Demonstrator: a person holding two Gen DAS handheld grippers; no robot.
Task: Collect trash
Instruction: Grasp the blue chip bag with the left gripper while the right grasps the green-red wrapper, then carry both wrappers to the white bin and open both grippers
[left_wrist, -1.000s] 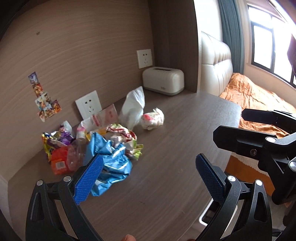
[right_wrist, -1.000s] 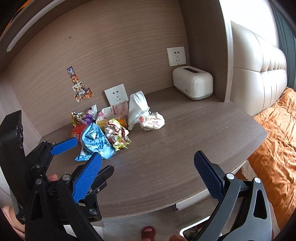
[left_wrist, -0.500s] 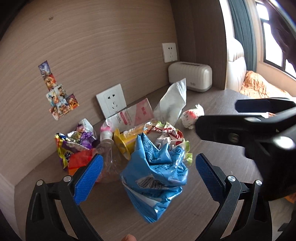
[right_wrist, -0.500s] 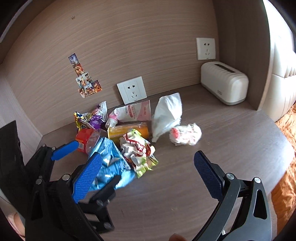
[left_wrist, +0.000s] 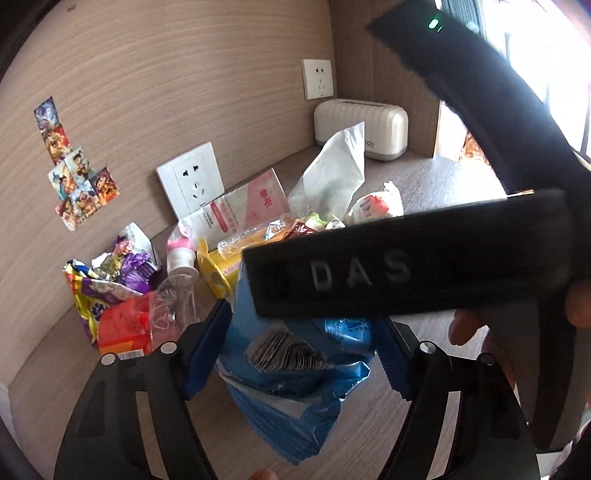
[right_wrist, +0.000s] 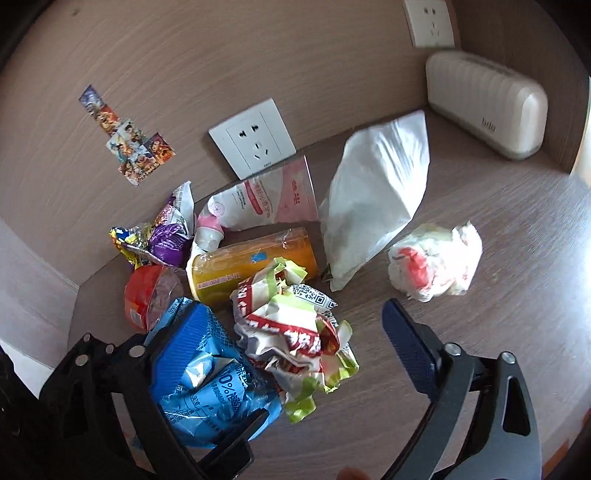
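Observation:
A pile of trash lies on the wooden desk by the wall. My left gripper (left_wrist: 299, 347) is open, its blue pads on either side of a crumpled blue wrapper (left_wrist: 295, 373), also in the right wrist view (right_wrist: 207, 380). My right gripper (right_wrist: 288, 339) is open above a crumpled red, white and green wrapper (right_wrist: 295, 332). Its black body crosses the left wrist view. Behind lie an orange bottle (right_wrist: 251, 262), a white plastic bag (right_wrist: 373, 195), a pink pouch (right_wrist: 266, 199), a red cup (right_wrist: 147, 295), purple and yellow wrappers (right_wrist: 155, 240) and a crumpled white and red ball (right_wrist: 436, 262).
A cream ribbed box (right_wrist: 484, 99) stands at the back right corner of the desk (right_wrist: 498, 314). Two wall sockets (right_wrist: 255, 140) and some stickers (right_wrist: 129, 144) are on the wood-panelled wall. A side panel closes the desk on the left.
Both grippers have moved forward and down to the trash pile. The left one's pads have narrowed around the blue wrapper. The right gripper's body now blocks much of the left wrist view.

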